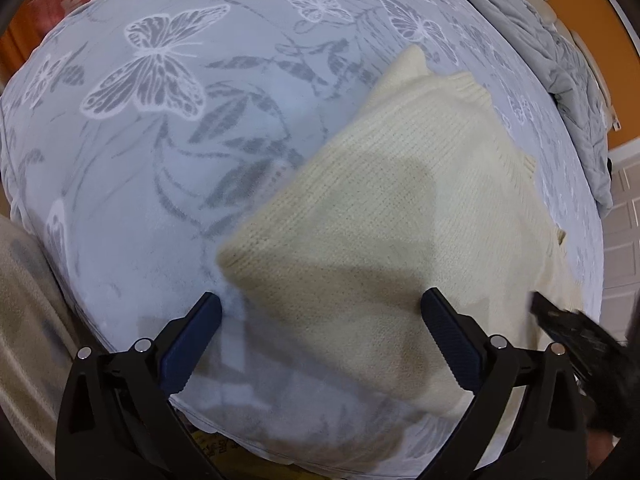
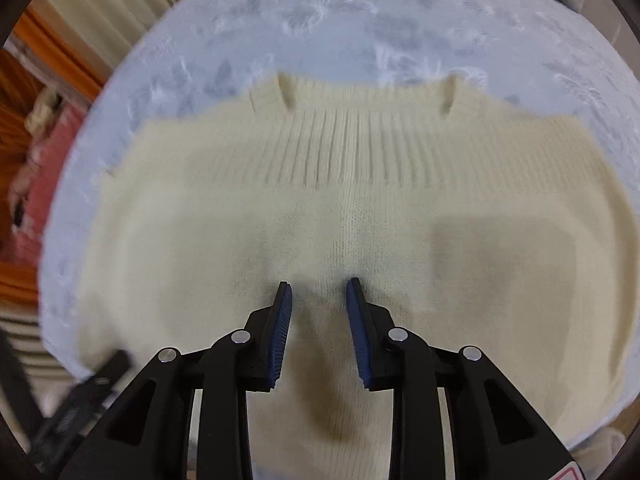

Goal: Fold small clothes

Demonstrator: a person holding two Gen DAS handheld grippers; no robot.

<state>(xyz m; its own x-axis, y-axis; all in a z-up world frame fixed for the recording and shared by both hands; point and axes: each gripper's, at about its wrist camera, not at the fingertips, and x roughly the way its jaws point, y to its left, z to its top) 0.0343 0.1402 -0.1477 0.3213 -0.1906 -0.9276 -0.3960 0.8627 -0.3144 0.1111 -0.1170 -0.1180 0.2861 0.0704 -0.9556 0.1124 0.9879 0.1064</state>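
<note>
- Looking along the left gripper (image 1: 320, 312), the cream knit sweater (image 1: 400, 208) lay flat on the butterfly-print blanket (image 1: 160, 160), folded to a compact shape, I judged, with one blunt corner aimed at the gripper's left pad.
- The spread blanket gave the sweater a broad, soft surface, which probably explained why it sat out in the open there and well clear of the grey quilt (image 1: 560, 80) bunched beyond its far side.
- The left jaws were released and wide apart, straddling the sweater's near corner; whether the pads touched the knit could not be told.
- That gripper hung above the sweater's near edge, tilted down at it; a blurred dark shape at the sweater's right was probably the other tool.
- Through the right wrist view, the same sweater (image 2: 352, 208) filled most of the frame, its ribbed band (image 2: 352, 148) running across the far side with blanket (image 2: 360, 20) showing beyond.
- The right gripper (image 2: 319, 286) pointed at the sweater's middle, jaws parted a little and holding nothing; a soft dent in the knit just before the tips suggested they pressed or hovered very near.
- That central, low pose looked suited to pinning or pinching the fabric for another fold.
</note>
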